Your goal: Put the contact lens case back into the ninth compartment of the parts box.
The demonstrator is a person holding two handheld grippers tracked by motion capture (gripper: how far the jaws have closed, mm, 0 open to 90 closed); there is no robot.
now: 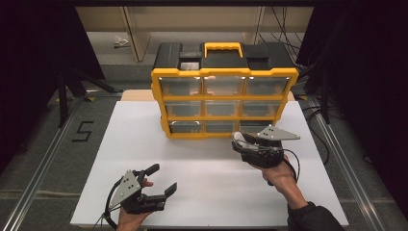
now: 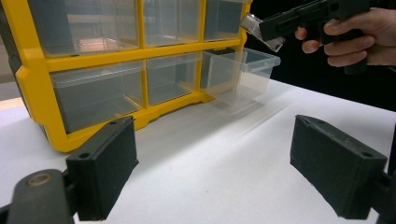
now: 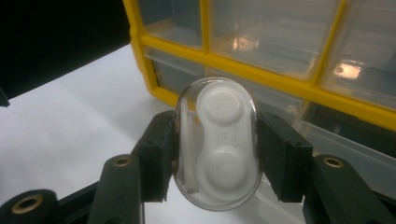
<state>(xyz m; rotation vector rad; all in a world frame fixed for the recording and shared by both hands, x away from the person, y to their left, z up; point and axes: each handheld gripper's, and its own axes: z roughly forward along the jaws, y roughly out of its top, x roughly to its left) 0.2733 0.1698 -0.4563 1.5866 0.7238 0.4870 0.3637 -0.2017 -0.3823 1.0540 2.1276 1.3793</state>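
Contact-lens case [image 3: 217,144], clear-shelled, is clamped between the right gripper [image 1: 243,143] jaws, just above the pulled-out bottom-right drawer [image 2: 240,74] of the yellow organizer [image 1: 223,72]. Left gripper [image 1: 161,183] rests agape, empty. Recommended: centre over drawer, lower inside, then release.

Black tongs [image 1: 161,178], grey triangular plates, cables; dark sleeve [image 1: 312,217]

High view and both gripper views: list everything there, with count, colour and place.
Drawer organiser: one, yellow frame, black top, clear drawers; far half of table.
Pulled-out drawer: one, clear; bottom row, right end.
Clear case: one, transparent with white insert; between right gripper's fingers.
Table: one, white.
Left gripper: one, black; near left, fingers apart, nothing between.
Right gripper: one, black; by the pulled-out drawer, shut on the case.
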